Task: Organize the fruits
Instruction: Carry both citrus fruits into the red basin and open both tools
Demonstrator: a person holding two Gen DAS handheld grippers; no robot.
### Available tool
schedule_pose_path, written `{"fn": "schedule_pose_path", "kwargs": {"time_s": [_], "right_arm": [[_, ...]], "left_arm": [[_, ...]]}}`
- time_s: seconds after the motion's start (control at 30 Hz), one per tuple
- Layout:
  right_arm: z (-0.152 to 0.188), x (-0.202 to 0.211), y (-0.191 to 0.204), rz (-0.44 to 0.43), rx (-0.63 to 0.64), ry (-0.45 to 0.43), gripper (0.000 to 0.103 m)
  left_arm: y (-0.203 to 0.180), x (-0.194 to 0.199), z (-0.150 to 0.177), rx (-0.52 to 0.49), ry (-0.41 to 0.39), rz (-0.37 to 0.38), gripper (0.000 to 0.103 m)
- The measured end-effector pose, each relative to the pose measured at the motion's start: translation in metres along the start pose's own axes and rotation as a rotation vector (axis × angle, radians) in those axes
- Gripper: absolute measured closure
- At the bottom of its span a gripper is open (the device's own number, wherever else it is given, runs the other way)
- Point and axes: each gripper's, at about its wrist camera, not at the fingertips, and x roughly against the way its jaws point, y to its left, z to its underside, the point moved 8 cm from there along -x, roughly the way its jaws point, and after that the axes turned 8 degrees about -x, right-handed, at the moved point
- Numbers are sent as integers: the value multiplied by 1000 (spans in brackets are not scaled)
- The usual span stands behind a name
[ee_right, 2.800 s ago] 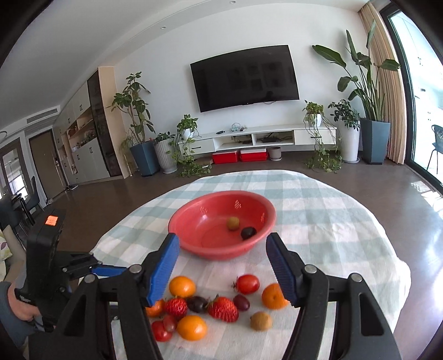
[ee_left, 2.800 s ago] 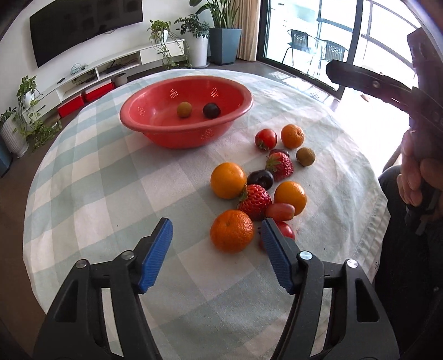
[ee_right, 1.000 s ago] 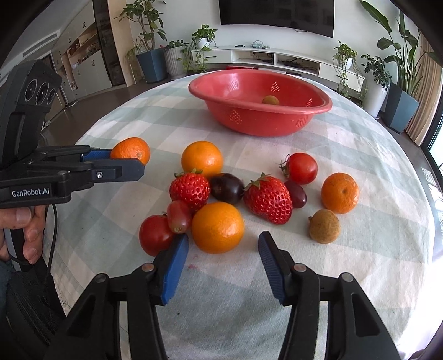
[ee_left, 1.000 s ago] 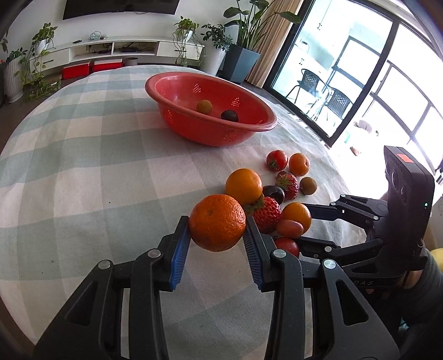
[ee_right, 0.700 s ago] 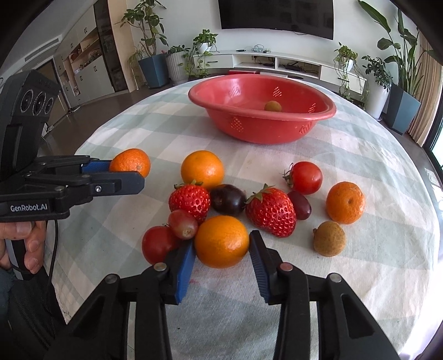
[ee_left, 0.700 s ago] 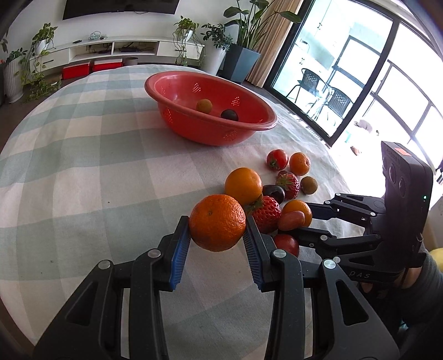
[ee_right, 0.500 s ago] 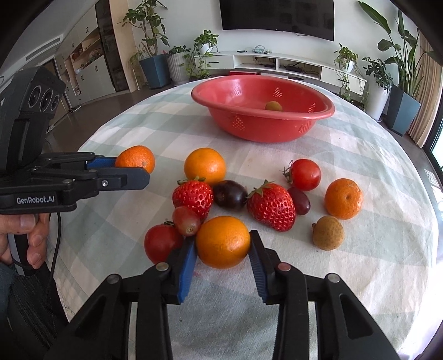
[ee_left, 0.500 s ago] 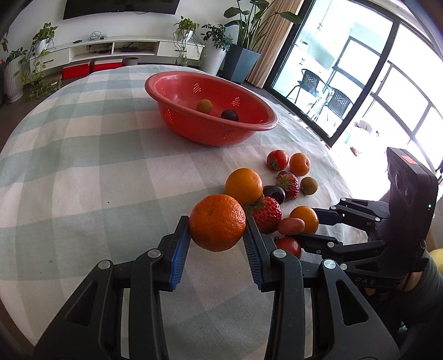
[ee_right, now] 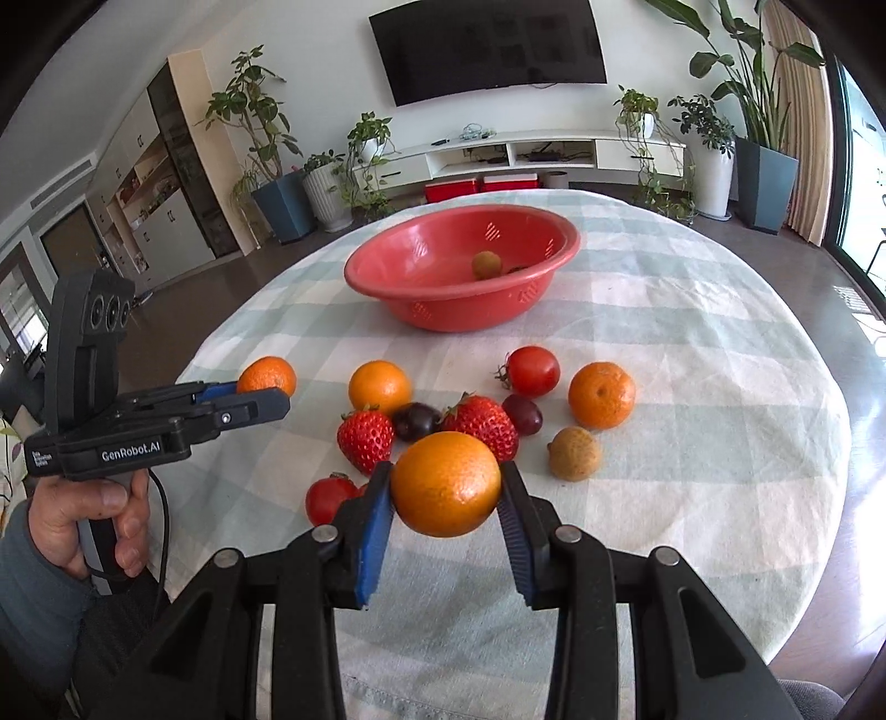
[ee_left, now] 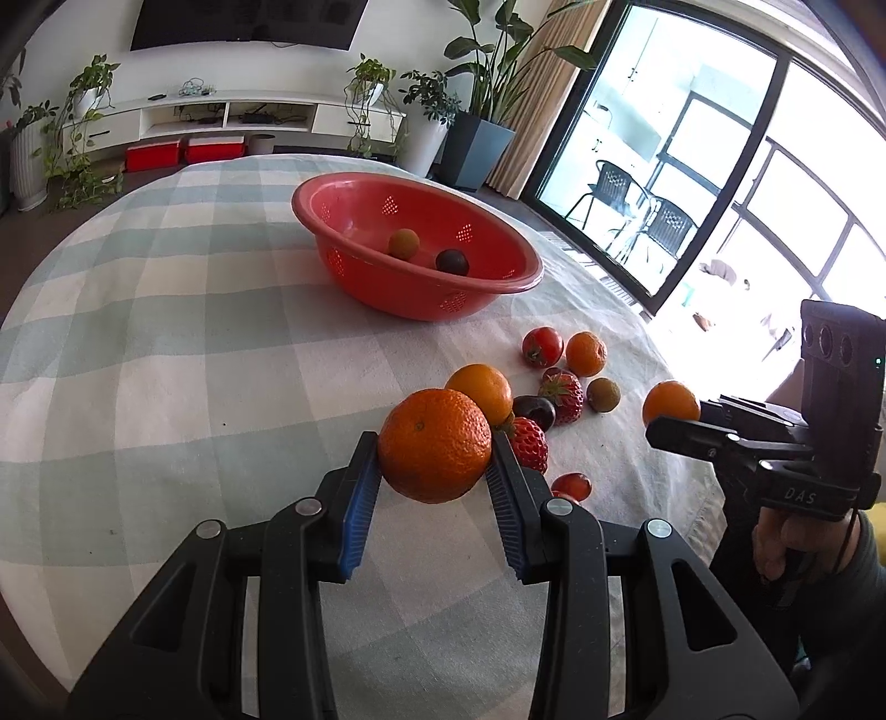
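Now I am holding an orange [ee_left: 433,445] in my left fingers [ee_left: 360,498] and another orange [ee_right: 446,483] in my right fingers [ee_right: 512,526], the red basket [ee_right: 432,315] lying straight ahead.

— What sort of place is this?
— A home living room. A wall-mounted television [ee_right: 487,47] hangs above a long white media console [ee_right: 531,152], and potted plants [ee_right: 260,144] line the wall.
— Anything else?
— Curtains [ee_left: 545,99] beside glass sliding doors [ee_left: 664,166] open onto a balcony with chairs [ee_left: 637,205], and a checked tablecloth [ee_left: 166,332] covers a round table.
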Motion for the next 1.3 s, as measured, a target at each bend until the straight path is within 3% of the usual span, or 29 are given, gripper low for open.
{"fn": "schedule_pose_path", "kwargs": {"time_s": [0.23, 0.37, 0.6, 0.8, 0.93, 1.07, 1.17, 1.3], "right_arm": [[-47, 22, -11, -16, -24, -85, 63], [-79, 20, -7, -33, -14, -122, 63], [-131, -12, 16, -71, 45, -148, 63], [-160, -54, 29, -62, 99, -113, 63], [-162, -74, 24, -49, 99, -102, 63], [-147, -95, 6, 22, 144, -64, 63], [-140, -108, -7, 16, 122, -21, 63], [-138, -115, -8, 58, 175, -15, 63]], "left_arm": [[3, 22, -24, -9, -62, -29, 67], [-2, 29, -56, -68, -80, -53, 67], [-1, 9, -120, -148, -54, -104, 67], [3, -27, -147, -169, -1, -132, 67], [8, -52, -148, -168, 50, -152, 67], [10, -77, -141, -204, 118, -193, 67], [14, -96, -132, -225, 168, -216, 67], [22, -113, -127, -227, 194, -225, 67]]}}
